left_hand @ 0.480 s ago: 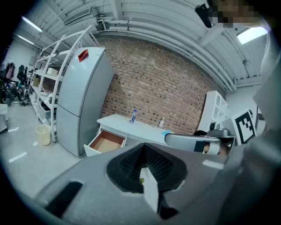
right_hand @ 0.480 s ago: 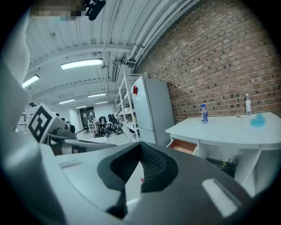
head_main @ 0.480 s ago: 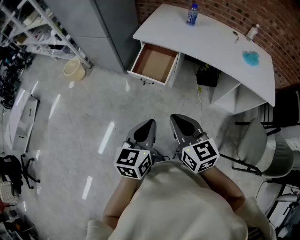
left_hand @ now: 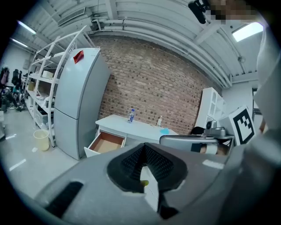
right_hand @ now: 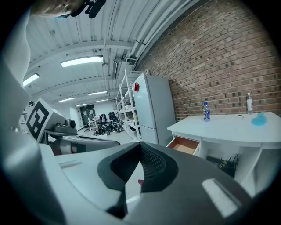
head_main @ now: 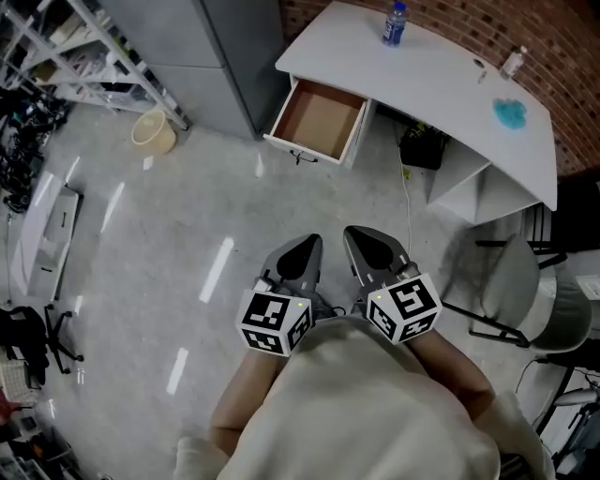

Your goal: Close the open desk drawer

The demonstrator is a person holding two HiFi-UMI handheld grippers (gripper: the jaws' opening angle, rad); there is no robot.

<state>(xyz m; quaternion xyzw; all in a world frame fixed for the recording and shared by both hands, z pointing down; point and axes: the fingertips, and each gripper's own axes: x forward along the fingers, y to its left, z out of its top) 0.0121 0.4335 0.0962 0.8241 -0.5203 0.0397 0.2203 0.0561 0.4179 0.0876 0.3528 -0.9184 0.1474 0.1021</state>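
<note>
A white desk (head_main: 441,84) stands against a brick wall, with its drawer (head_main: 319,122) pulled out; the drawer's brown inside is bare. The drawer also shows in the left gripper view (left_hand: 105,143) and the right gripper view (right_hand: 184,145). Both grippers are held close to my body, well short of the desk. My left gripper (head_main: 307,246) is shut with nothing in it. Beside it, my right gripper (head_main: 359,239) is also shut and holds nothing. Both point toward the desk.
A water bottle (head_main: 395,23), a small bottle (head_main: 512,62) and a blue cloth (head_main: 511,113) lie on the desk. A grey fridge (head_main: 216,47), a beige bucket (head_main: 154,131), metal shelving (head_main: 66,56) and a chair (head_main: 511,281) stand around. Bare floor lies between me and the drawer.
The whole scene has shifted slightly in the head view: the desk and drawer sit a little further up and right. Both grippers stay shut, side by side.
</note>
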